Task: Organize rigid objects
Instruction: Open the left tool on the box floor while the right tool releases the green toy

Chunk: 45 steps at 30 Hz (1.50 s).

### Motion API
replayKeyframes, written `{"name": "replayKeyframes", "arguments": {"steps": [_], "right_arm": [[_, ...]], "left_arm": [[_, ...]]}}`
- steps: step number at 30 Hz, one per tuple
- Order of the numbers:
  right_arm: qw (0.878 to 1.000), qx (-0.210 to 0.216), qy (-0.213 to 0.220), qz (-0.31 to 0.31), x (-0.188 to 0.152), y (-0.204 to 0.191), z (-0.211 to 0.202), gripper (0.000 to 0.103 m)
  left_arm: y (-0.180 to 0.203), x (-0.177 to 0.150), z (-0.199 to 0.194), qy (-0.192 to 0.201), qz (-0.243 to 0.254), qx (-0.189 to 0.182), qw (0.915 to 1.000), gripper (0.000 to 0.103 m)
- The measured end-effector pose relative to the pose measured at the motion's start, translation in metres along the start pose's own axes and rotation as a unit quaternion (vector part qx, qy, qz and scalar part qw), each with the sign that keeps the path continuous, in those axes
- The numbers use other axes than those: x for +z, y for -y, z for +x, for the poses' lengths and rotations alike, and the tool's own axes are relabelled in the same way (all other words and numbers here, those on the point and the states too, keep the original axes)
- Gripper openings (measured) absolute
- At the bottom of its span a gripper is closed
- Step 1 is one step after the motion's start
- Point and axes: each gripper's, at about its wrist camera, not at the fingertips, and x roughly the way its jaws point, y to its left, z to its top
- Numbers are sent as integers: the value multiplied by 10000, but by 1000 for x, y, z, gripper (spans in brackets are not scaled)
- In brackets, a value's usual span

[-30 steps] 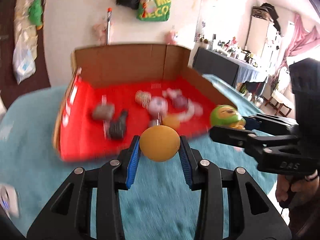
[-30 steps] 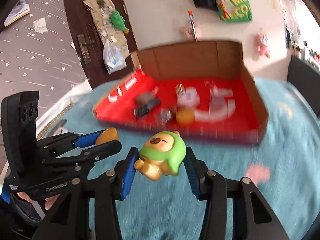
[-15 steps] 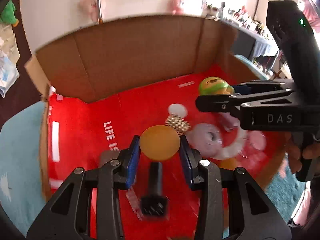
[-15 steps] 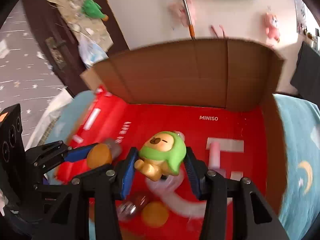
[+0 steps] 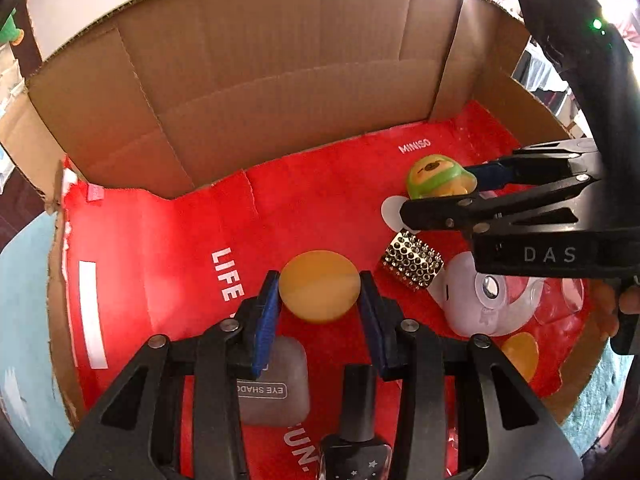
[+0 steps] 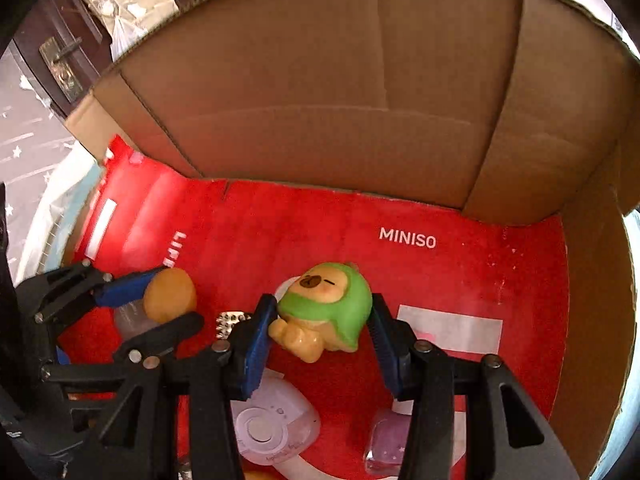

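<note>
Teal cloth surface [image 5: 24, 320] under an open cardboard box [image 5: 280, 60] with red printed floor, "MINISO" lettering at 12 o'clock.

Left gripper [image 5: 319, 300]: jaws closed on orange ball [image 5: 319, 291], held over box floor centre. Right gripper [image 6: 322, 320]: jaws closed on green-hooded bear figure [image 6: 326, 304], held over the floor at the ball's 2 o'clock.

On floor: studded silver cube [image 5: 413, 261] at ball's 3 o'clock; lilac round case [image 5: 480, 300] just beyond it; grey eye-shadow compact [image 5: 276, 384] at 7 o'clock; dark polish bottle [image 5: 356, 420] at 6 o'clock; pink bottle [image 6: 384, 440] under the right gripper.
</note>
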Motion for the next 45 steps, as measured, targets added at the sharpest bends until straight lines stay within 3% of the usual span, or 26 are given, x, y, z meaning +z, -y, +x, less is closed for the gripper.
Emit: {"name": "replayKeyframes", "arguments": {"steps": [20, 21, 23, 25, 45], "right_arm": [[10000, 24, -51, 19, 5, 1, 7, 50], [10000, 29, -51, 25, 5, 2, 8, 50], [10000, 33, -57, 28, 5, 4, 8, 50], [10000, 33, -66, 21, 4, 4, 8, 50], [10000, 82, -12, 47, 2, 7, -5, 54]], "left_arm": [[-2, 3, 13, -127, 45, -101, 9999, 37], [-2, 3, 13, -125, 42, -97, 9999, 39], [-1, 2, 13, -131, 48, -81, 9999, 53], [0, 2, 11, -98, 59, -25, 9999, 57], [-4, -2, -14, 102, -70, -76, 9999, 62]]}}
